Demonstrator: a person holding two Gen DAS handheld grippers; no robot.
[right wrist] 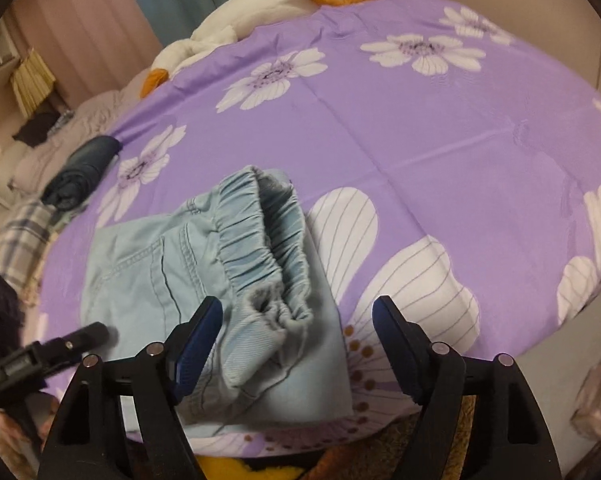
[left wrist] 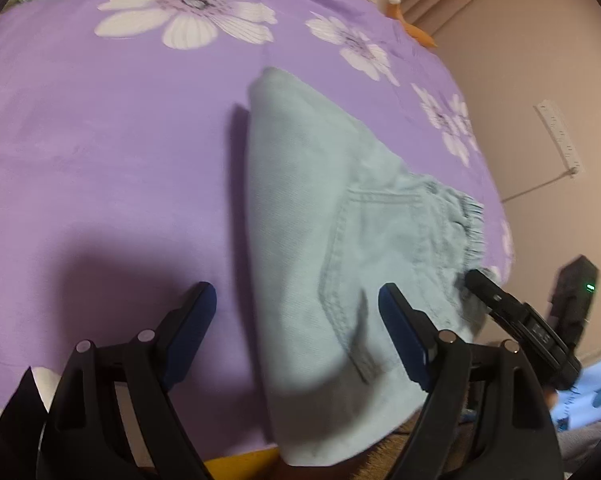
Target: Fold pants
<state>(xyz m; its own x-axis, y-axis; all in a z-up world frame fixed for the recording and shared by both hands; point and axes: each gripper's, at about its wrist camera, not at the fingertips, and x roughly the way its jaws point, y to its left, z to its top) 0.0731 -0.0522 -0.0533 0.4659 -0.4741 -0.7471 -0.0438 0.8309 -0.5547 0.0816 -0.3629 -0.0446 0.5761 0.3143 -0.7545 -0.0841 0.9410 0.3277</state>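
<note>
Blue-padded fingers of the left gripper [left wrist: 296, 320] are standing wide apart with nothing between them, hovering low over the near edge of the pants [left wrist: 340, 248], whose pale denim bundle is lying on the purple flowered bedspread [left wrist: 100, 140]. From this gripper the folded bundle is running away and slightly leftward, its long axis stretching from the near edge of the bed toward the far folded end, with the back pocket and the elastic waistband [right wrist: 268, 236] sitting off to the right. The right gripper [right wrist: 296, 320] is likewise gaping wide and holding nothing, poised directly above the gathered waistband, which is lying just ahead of and between its fingers. The right one is looking nearer to the waistband end, while the left is straddling the bundle's left long edge, so the next fold would likely turn on which end gets lifted along that long axis. Both tools are angling downward toward the bed from its near side. A rolled dark garment [right wrist: 84, 172] is resting well apart at the bed's far left edge, and a white plush toy [right wrist: 236, 16] is lying at the far end.
</note>
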